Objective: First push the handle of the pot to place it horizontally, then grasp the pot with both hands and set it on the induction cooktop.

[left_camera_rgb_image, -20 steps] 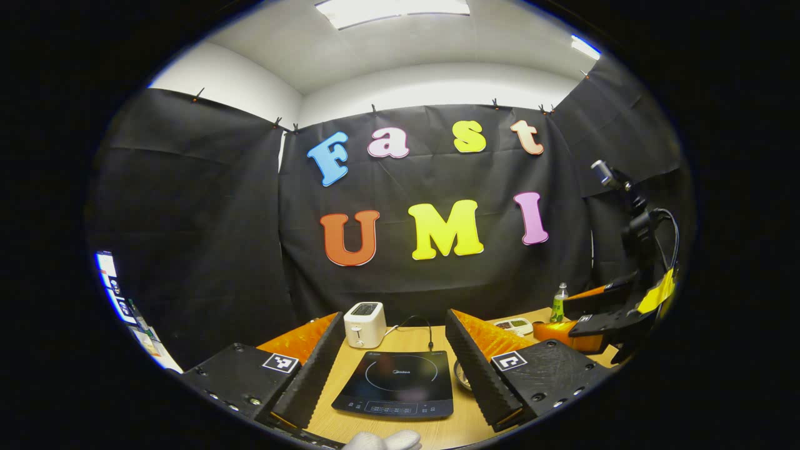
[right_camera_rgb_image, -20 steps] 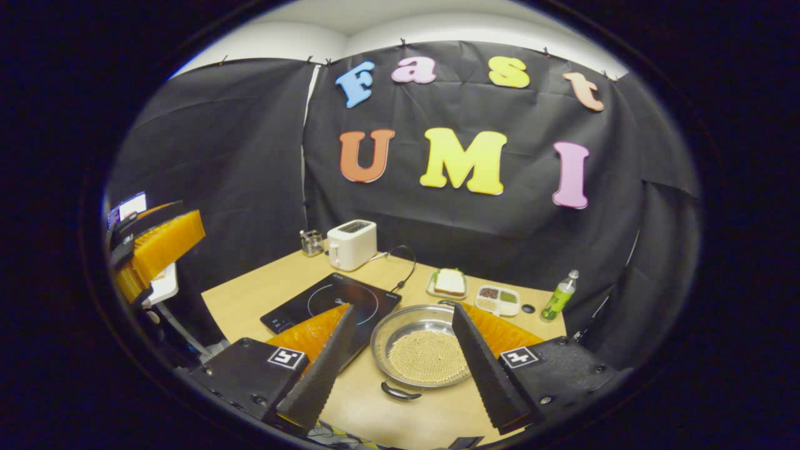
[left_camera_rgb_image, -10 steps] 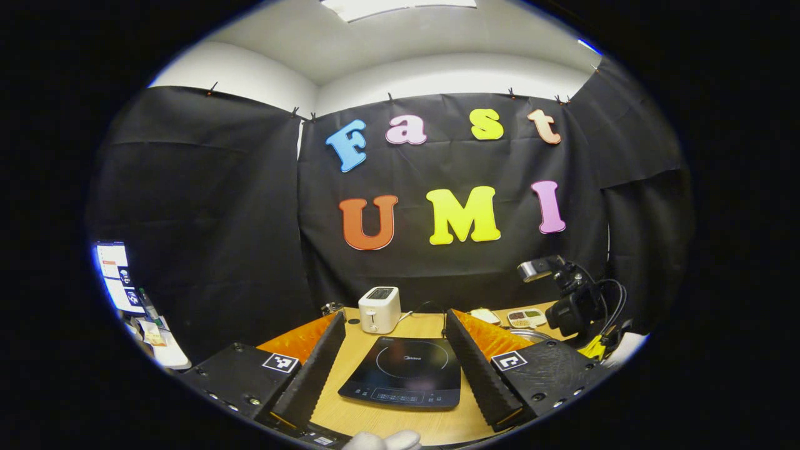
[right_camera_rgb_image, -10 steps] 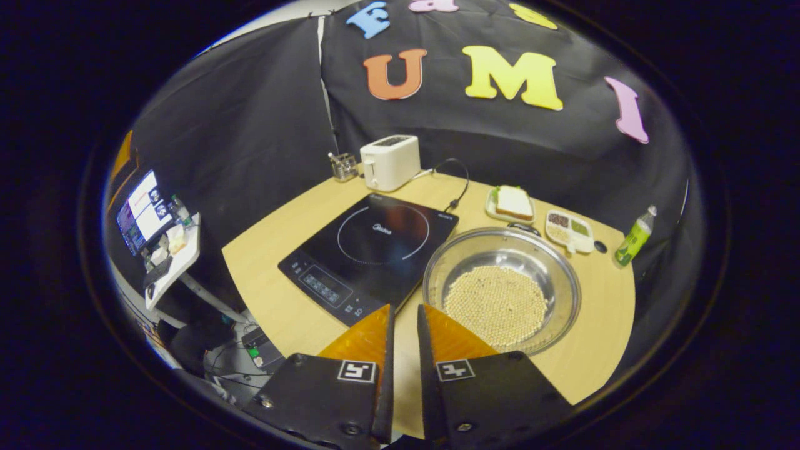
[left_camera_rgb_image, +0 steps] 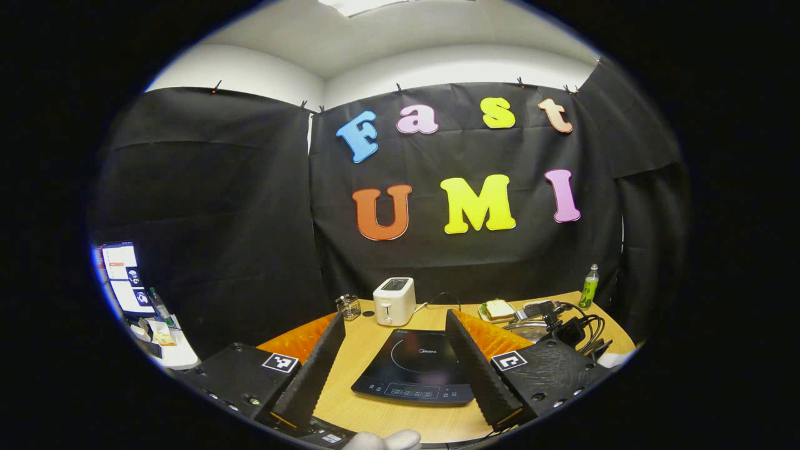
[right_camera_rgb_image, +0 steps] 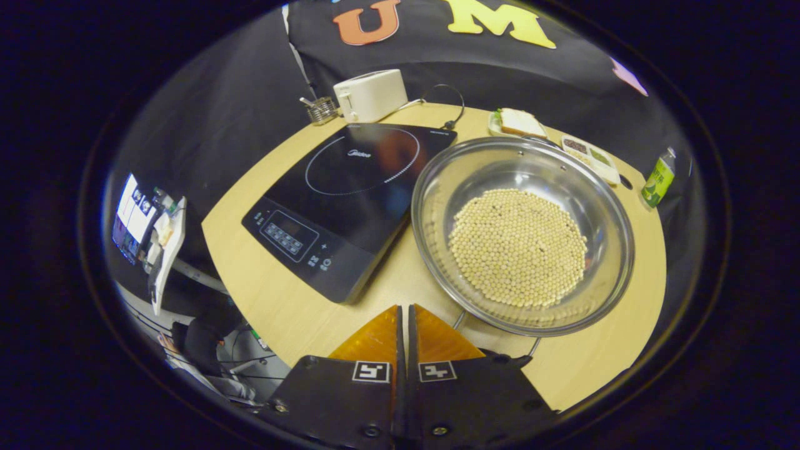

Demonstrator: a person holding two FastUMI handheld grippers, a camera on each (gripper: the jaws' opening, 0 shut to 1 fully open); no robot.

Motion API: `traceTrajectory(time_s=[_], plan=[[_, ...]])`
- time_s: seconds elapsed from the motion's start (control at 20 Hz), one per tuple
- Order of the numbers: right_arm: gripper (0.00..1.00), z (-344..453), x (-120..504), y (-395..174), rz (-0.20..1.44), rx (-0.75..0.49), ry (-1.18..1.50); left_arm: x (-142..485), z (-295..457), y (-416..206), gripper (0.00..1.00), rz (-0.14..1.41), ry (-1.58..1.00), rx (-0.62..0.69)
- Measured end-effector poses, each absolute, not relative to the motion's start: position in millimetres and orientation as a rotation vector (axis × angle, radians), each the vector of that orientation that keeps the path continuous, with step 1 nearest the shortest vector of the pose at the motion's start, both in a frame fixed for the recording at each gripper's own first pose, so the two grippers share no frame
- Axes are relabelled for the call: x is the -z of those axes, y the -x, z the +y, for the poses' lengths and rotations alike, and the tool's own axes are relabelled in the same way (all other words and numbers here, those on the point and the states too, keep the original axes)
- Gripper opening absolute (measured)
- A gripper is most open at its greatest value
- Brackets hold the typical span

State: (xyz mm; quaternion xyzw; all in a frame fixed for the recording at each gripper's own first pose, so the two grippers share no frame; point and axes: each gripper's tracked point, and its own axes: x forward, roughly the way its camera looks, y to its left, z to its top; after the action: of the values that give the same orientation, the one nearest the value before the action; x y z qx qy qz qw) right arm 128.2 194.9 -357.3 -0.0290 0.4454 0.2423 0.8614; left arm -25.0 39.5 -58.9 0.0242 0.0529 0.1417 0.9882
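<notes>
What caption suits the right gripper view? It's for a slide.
Right gripper, shut, beside the near handle of a bean-filled pot next to the induction cooktop.

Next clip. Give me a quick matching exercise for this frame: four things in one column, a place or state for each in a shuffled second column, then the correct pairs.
1. pot
2. toaster
3. right gripper
4. left gripper

a. fingers apart, framing the induction cooktop
b. fingers together, next to the pot's near handle
c. on the table, right of the cooktop, holding pale beans
d. behind the cooktop, by the booth's wall

Pairs: 1-c, 2-d, 3-b, 4-a
</notes>
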Motion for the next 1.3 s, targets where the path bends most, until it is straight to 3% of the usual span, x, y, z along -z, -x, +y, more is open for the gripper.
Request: traceTrajectory(time_s=[0.35,0.4,0.85,0.9,0.95,1.1,1.3], plan=[[0.04,192,358,-138,0.933,-0.488,0.038,62,42,14,0.96,0.12,-0.022,-0.306],[0.0,192,360,-137,0.934,-0.485,0.03,61,42,14,0.96,0.115,-0.011,-0.309],[0.04,167,365,-127,0.948,-0.447,0.063,64,43,11,0.96,0.107,0.007,-0.279],[0.07,162,365,-125,0.95,-0.439,0.063,65,44,12,0.96,0.106,0.009,-0.275],[0.0,158,366,-125,0.952,-0.428,0.06,67,45,10,0.96,0.108,0.009,-0.274],[0.04,140,371,-122,0.964,-0.382,0.039,73,44,5,0.96,0.121,0.017,-0.256],[0.01,112,373,-123,0.97,-0.316,-0.002,74,42,-3,0.96,0.124,0.013,-0.233]])
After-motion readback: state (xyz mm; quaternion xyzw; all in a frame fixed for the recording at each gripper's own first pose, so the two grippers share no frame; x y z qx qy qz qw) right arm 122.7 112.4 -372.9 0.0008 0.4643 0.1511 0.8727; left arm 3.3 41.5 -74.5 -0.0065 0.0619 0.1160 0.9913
